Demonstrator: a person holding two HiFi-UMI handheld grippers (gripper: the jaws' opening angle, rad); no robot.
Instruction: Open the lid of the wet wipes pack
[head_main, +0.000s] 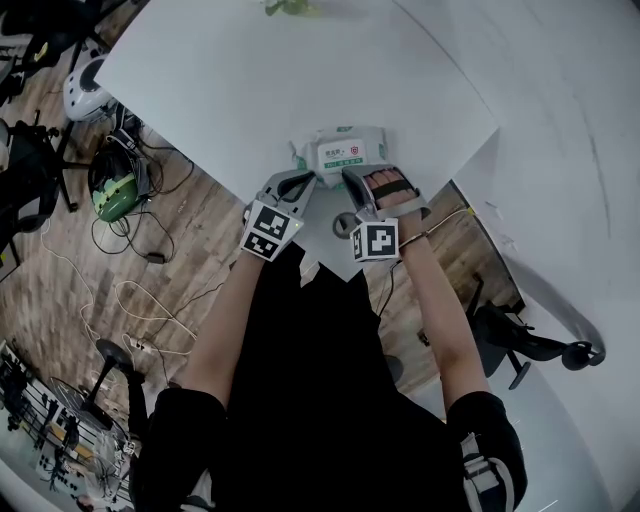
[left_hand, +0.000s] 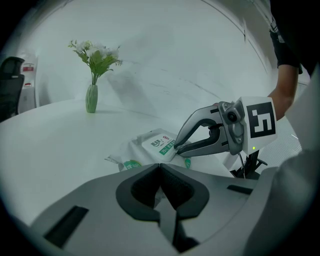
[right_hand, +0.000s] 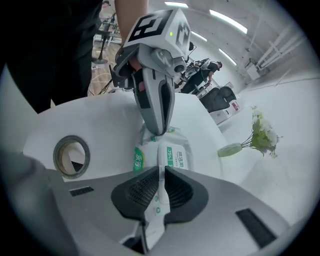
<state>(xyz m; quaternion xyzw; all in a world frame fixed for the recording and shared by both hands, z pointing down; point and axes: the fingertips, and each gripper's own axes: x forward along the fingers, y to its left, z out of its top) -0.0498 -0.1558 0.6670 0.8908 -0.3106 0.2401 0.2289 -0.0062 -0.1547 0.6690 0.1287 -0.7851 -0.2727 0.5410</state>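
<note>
White table (head_main: 250, 80), wood floor (head_main: 215, 215), black office chair (head_main: 530, 345)

The broad white table (head_main: 300, 80) carries a soft white-and-green pack of wet wipes (head_main: 340, 150) near its front edge. A round grey cable grommet (right_hand: 72, 156) is set into the top nearby. A slim green vase of white flowers (left_hand: 91, 98) stands well apart.

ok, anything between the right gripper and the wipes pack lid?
Nothing visible. The right gripper has its jaws closed on the edge of the lid, with no gap left. The left gripper is shut on the far end of the wet wipes pack, clear of the lid.
</note>
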